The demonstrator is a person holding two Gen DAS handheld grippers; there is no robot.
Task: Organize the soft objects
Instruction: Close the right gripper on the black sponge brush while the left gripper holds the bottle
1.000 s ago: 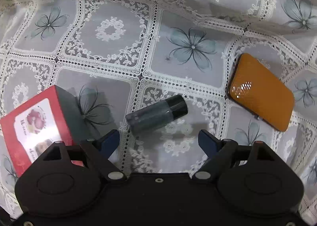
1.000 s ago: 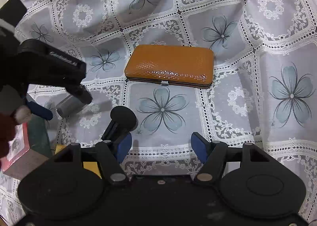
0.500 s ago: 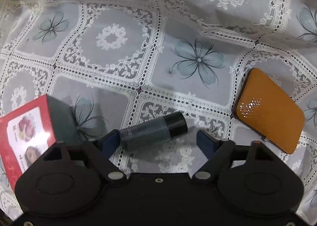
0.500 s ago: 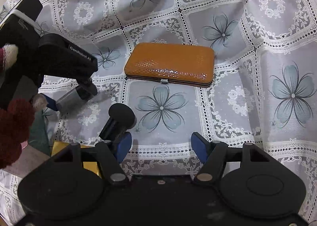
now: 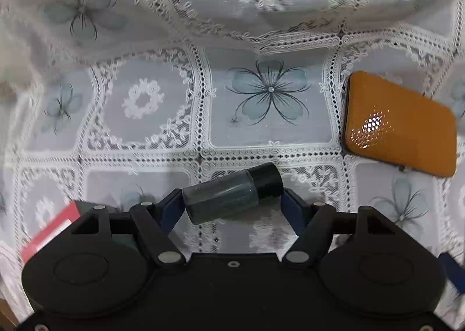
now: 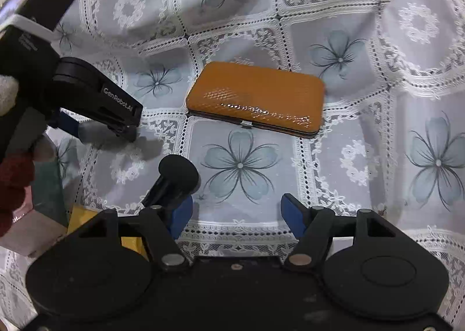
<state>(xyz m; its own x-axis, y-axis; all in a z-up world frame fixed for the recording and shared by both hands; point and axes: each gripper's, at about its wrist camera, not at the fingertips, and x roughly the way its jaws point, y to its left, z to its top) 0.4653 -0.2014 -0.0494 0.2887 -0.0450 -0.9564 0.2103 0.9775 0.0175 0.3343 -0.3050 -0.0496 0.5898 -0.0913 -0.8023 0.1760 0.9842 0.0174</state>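
One item is in hand — the left gripper (image 5: 232, 204) has just closed on the dark bottle (image 5: 232, 196); the right gripper (image 6: 235, 214) stands spread and empty — the orange case (image 6: 255, 101) waits.

The red box (image 5: 55, 226) is mostly tucked behind the left gripper's (image 5: 232, 209) housing, just a corner peeking out. From the right wrist, the small grey bottle (image 6: 93, 132) is half lost behind that gripper's black finger, its cap end unseen. A yellow item (image 6: 84, 214) shows only a sliver behind the right gripper's (image 6: 235, 213) body — can't tell what it is. The tablecloth (image 5: 58, 26) smears into blur at upper left.
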